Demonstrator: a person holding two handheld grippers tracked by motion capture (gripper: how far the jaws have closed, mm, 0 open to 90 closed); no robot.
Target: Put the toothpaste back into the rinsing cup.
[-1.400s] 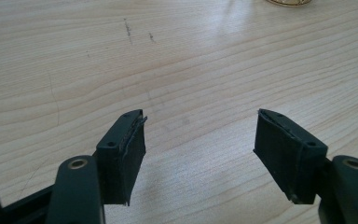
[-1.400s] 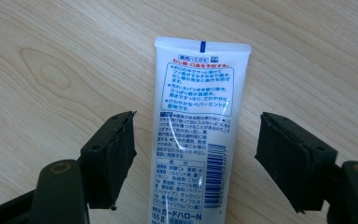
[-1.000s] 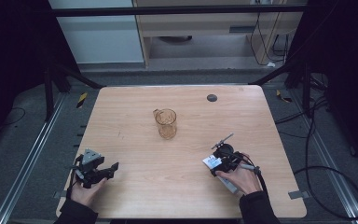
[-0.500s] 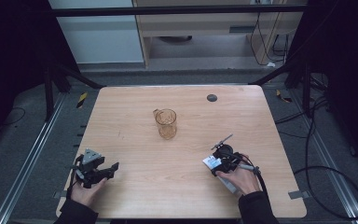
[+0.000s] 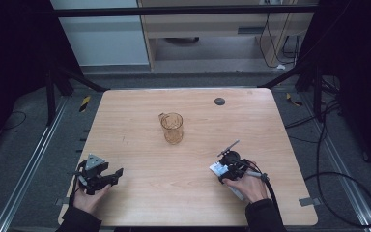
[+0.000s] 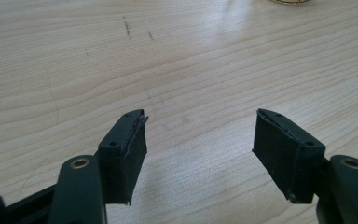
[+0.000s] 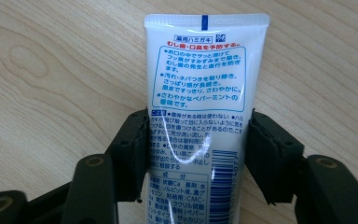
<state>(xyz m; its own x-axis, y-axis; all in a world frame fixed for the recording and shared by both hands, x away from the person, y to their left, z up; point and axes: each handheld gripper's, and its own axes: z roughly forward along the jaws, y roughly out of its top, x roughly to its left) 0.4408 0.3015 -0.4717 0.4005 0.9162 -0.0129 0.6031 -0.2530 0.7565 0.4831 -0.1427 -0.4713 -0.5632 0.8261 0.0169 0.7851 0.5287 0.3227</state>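
Gripped across its middle by the right gripper at the table's 4 o'clock, a white tube, probably light, soft and slippery, best squeezed gently mid-body; spread wide and empty at 8 o'clock, the left gripper.

Matt pale wood table; glossy, seemingly plastic tube; clear amber glass mug.

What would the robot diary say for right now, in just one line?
left hand-held gripper: open, empty, over table | right hand-held gripper: shut on toothpaste tube | glass cup: upright, mid-table, untouched
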